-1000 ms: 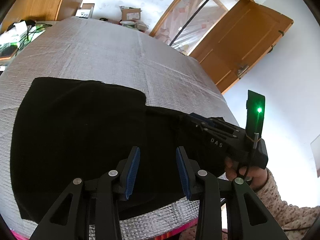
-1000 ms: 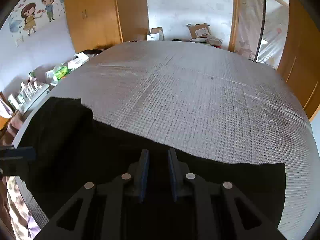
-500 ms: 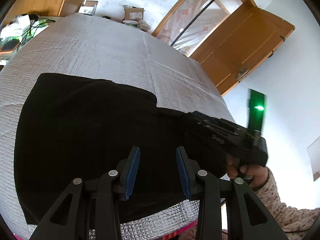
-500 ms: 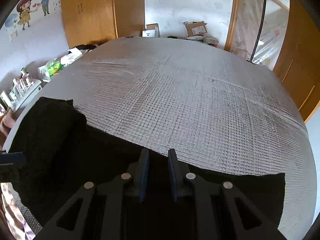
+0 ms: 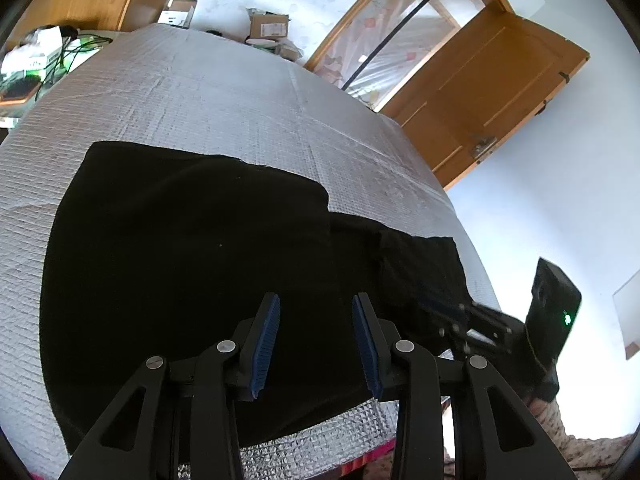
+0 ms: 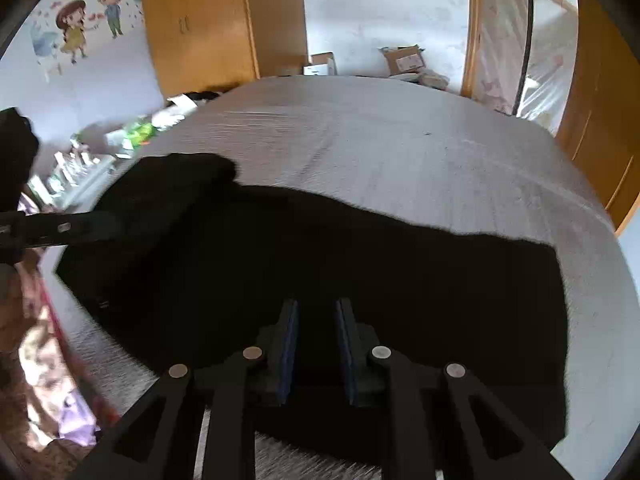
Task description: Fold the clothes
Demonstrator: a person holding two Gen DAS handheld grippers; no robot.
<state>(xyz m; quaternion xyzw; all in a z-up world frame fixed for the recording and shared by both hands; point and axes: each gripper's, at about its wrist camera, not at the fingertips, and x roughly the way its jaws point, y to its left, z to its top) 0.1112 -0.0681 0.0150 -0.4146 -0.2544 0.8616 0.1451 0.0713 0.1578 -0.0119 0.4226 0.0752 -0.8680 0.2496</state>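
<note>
Your left hand-held gripper (image 5: 316, 344) and right hand-held gripper (image 6: 317, 350) hover parted over the black garment (image 5: 192, 264); it looks limp, so pinch an edge ahead of either.

A bright bedroom with wooden fittings around a wide quilted surface.

A silver-grey quilted cover (image 5: 224, 108) spreads across the middle of the room. An orange-brown wooden door (image 5: 492, 92) stands against a white wall (image 5: 560, 208). Beside it, a wood-framed opening hung with translucent plastic sheeting (image 6: 504, 48) lets in daylight. A wooden wardrobe (image 6: 200, 24) fills a far corner. Cartoon children (image 6: 86, 24) decorate the pale wall. Cardboard boxes (image 6: 402, 58) sit by the far wall.
</note>
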